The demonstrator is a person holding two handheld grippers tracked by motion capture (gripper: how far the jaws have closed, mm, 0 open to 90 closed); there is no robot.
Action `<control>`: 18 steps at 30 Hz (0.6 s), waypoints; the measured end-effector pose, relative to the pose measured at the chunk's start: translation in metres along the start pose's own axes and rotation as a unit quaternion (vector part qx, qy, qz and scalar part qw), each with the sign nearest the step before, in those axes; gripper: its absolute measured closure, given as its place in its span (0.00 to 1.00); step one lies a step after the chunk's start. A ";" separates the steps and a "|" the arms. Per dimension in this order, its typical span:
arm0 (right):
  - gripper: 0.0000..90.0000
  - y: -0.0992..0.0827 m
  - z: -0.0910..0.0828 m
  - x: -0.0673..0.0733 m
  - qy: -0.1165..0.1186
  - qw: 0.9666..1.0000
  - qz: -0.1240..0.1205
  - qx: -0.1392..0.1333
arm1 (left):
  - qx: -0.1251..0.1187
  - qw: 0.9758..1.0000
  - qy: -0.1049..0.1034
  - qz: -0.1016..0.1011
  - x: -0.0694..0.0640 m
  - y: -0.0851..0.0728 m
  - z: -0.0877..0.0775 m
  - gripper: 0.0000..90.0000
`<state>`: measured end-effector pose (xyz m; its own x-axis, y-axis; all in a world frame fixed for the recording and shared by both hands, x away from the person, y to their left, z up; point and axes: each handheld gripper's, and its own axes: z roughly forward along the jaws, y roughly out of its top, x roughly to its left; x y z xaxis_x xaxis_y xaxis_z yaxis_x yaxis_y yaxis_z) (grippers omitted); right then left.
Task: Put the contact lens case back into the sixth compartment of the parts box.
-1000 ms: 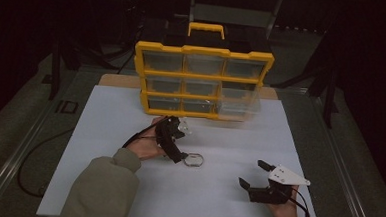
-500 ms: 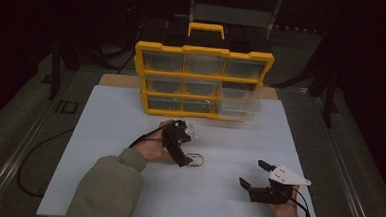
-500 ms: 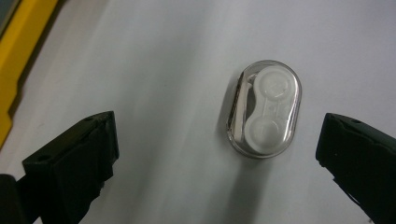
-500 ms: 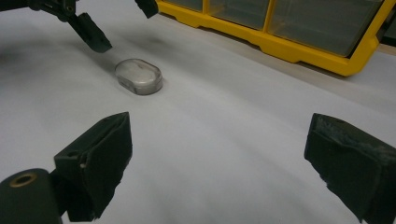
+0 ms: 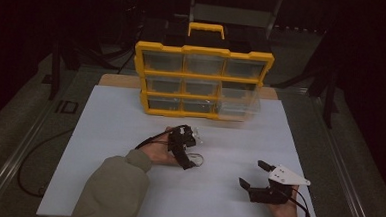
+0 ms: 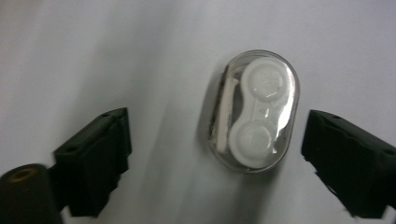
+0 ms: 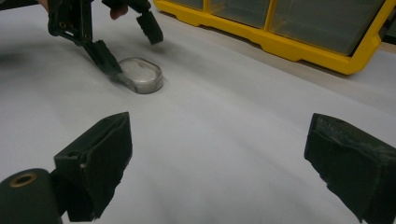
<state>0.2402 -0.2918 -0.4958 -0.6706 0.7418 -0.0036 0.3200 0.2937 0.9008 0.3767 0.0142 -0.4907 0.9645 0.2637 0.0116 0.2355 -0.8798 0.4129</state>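
A small clear oval case (image 6: 254,112) with a white two-cup lens holder inside lies flat on the white table (image 5: 104,134). My left gripper (image 6: 217,128) points down over it, and its jaws have just been closing with the case between them. The pads stand apart from its sides, the case nearer the right-hand jaw. In the high view the left gripper (image 5: 190,161) sits mid-table over the case (image 5: 197,160). My right gripper (image 5: 256,174) rests open near the front right, holding nothing. In the right gripper view (image 7: 219,135) it faces the case (image 7: 140,74) and the left gripper (image 7: 128,44).
A yellow organizer (image 5: 202,84) with clear drawers stands upright at the back of the table. Its bottom right drawer (image 5: 238,106) is pulled partly out. A cable (image 5: 152,139) trails from the left gripper. Bare white surface lies between the two grippers.
My left gripper has moved right and down onto the case, which now lies between its jaws. The right gripper has not moved.
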 end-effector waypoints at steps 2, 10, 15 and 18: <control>0.09 0.000 0.000 0.000 0.000 1.000 0.001 0.000 | 0.003 1.000 -0.010 0.003 -0.001 0.001 0.003 0.19; 0.09 0.000 0.000 0.000 0.001 1.000 0.000 0.000 | 0.016 0.999 -0.029 0.023 -0.007 0.009 0.011 0.46; 0.08 0.000 0.000 0.000 0.001 1.000 0.000 0.000 | 0.023 0.999 -0.024 0.032 -0.007 0.011 0.011 0.53; 0.08 0.000 0.000 0.000 0.001 1.000 0.000 0.000 | 0.026 0.999 -0.020 0.036 -0.009 0.011 0.010 0.54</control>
<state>0.2403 -0.2918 -0.4961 -0.6716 0.7409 -0.0022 0.3208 0.2935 0.9005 0.3722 -0.0021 -0.4956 0.9829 0.1844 0.0034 0.1705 -0.9155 0.3643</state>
